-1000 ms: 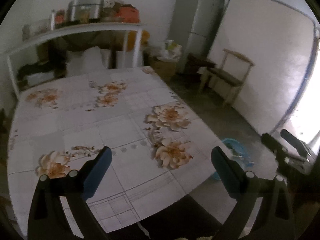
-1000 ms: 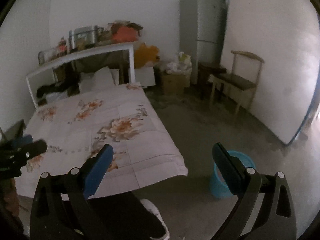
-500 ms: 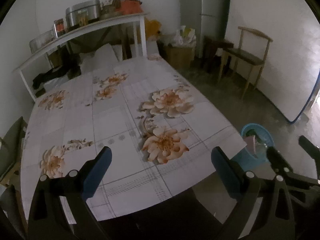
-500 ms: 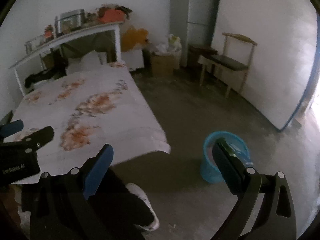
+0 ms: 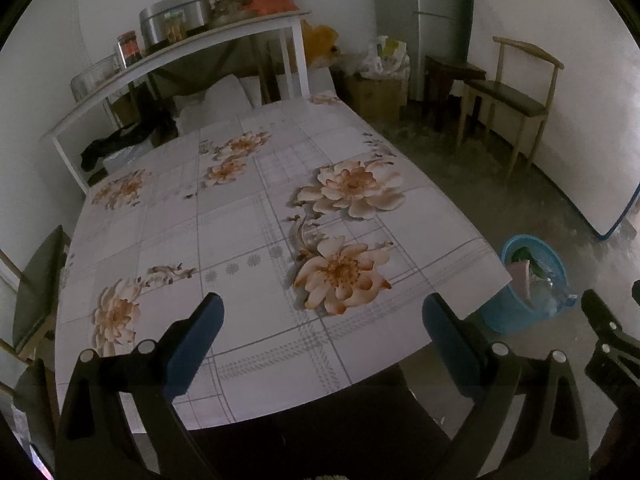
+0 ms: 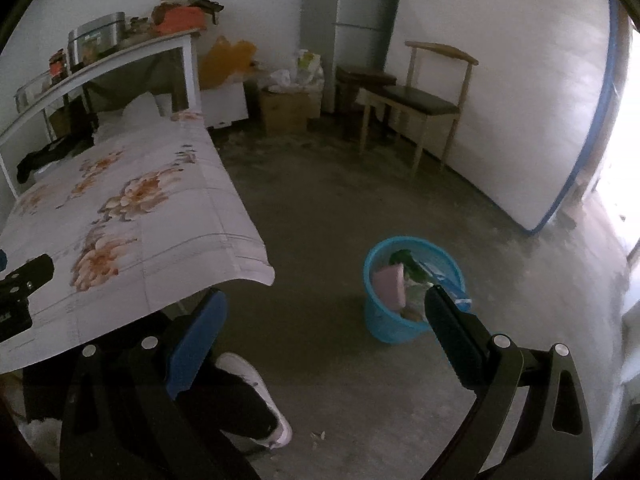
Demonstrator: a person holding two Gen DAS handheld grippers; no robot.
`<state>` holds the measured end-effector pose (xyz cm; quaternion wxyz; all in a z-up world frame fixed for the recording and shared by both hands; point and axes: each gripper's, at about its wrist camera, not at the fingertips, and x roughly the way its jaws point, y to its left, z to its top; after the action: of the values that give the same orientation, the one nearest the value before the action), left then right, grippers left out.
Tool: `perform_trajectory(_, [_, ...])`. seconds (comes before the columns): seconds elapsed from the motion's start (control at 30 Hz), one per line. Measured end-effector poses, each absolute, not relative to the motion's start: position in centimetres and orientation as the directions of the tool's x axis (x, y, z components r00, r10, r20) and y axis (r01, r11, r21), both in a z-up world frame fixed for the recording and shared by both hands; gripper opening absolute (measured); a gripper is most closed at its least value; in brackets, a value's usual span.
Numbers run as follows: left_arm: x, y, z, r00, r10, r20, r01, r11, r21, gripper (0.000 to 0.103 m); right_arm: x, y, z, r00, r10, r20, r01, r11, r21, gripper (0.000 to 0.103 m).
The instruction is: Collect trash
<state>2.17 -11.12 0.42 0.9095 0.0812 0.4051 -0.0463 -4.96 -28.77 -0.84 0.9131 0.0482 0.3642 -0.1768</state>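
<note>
You held the left gripper (image 5: 322, 320) above the near edge of the table (image 5: 256, 216), jaws wide apart with nothing between them; the blue pads (image 5: 196, 344) framed bare floral tablecloth. The cloth surface showed no loose items from near edge to far edge. You held the right gripper (image 6: 324, 320) off the table's right side, over the concrete floor (image 6: 340, 208), jaws likewise spread and empty. The blue bin (image 6: 412, 288) stood on the floor just beyond the table's near right corner, apart from it, and already contained trash: a pink pad-like piece (image 6: 388, 284), something green and crumpled clear or pale wrapping. In the right wrist view the right finger overlapped the bin's near rim; contact could not be judged. A few small scraps (image 6: 318, 436) lay on the floor near your white shoe (image 6: 256, 392). At the far edge stood a white shelf (image 5: 192, 48) carrying a metal pot and jars. 1 wooden chair (image 6: 424, 100) stood against the right wall, well apart from the bin.
</note>
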Motion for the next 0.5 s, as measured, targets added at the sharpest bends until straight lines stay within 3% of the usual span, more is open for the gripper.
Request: perform_trajectory(0.5, [1.79, -11.19, 0.49, 0.667, -0.021, -0.745, 0.16, 0.98, 0.115, 0.097, -5.86, -28.88, 0.1, 0.654, -0.303, -0.693, 0.384, 0.923, -0.041, 0.095])
